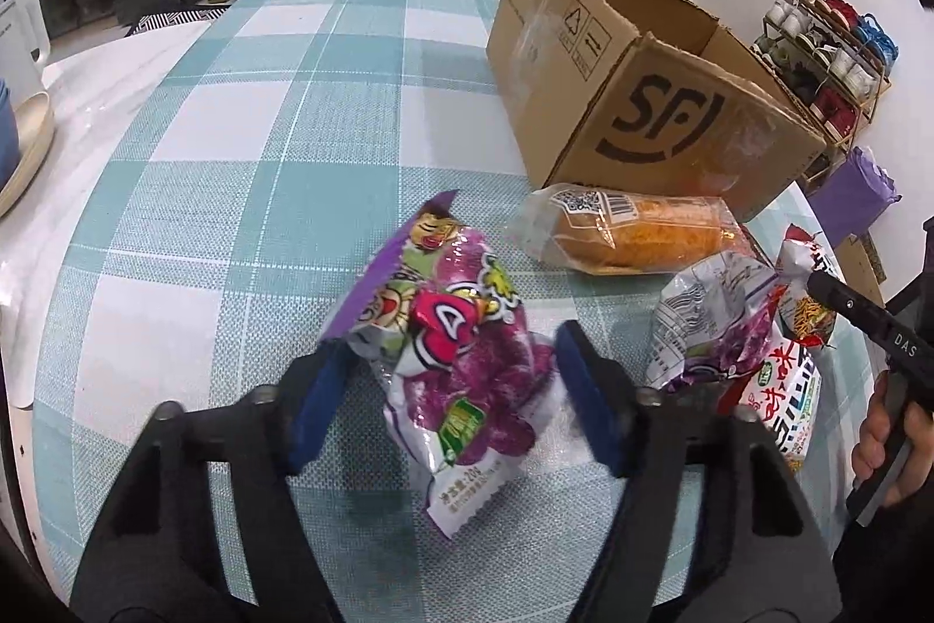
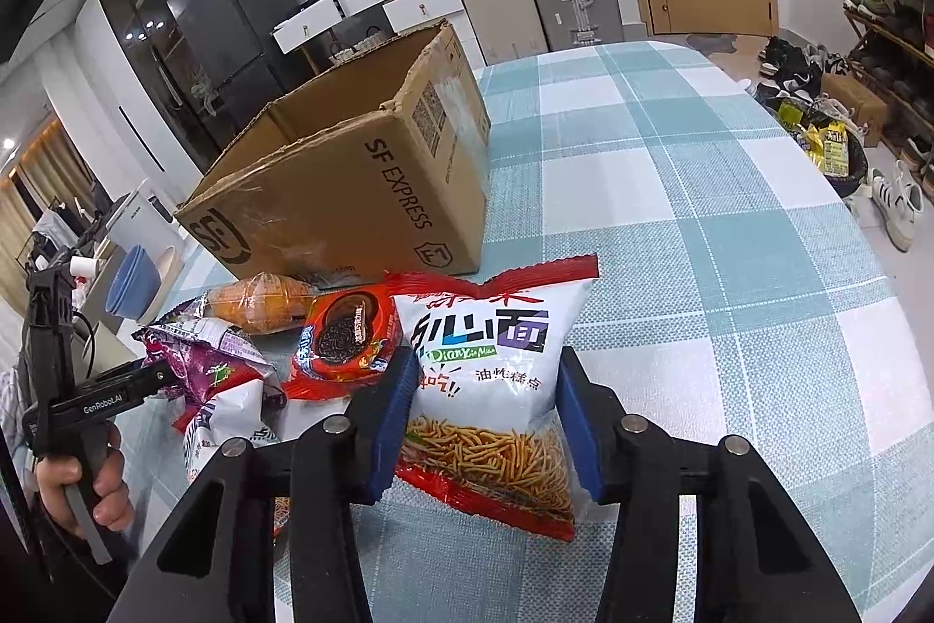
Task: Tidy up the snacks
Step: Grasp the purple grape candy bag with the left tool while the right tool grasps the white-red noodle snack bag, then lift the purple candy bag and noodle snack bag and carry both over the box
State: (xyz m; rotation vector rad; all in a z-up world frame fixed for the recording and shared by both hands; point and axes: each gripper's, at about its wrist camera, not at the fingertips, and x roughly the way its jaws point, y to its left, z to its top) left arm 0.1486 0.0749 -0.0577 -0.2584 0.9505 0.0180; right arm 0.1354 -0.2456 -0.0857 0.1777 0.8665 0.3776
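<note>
Two grippers at work over a teal-and-white checked tablecloth [image 1: 245,191]. Left gripper [image 1: 449,389]: jaws partway apart with the purple snack packet [image 1: 455,360] standing between them; left blue pad touches the packet's edge, right pad looks just clear of it, so no firm squeeze visible. Packet is crinkled, purple and white with cartoon print, tilted up off the cloth. Right gripper [image 2: 484,424]: blue pads clenched on both sides of the white-and-red fried noodle snack bag [image 2: 496,389], which is puffy, has a red serrated top and a noodle picture along the bottom. Just left of it lies a red cookie packet [image 2: 344,337], then an orange bread roll in clear wrap [image 2: 262,307], then more crumpled purple and white packets. Open SF Express cardboard box [image 2: 362,191] sits behind the pile, touching or nearly touching the roll. A hand [image 2: 87,483] grips the left tool's handle at the frame edge.
</note>
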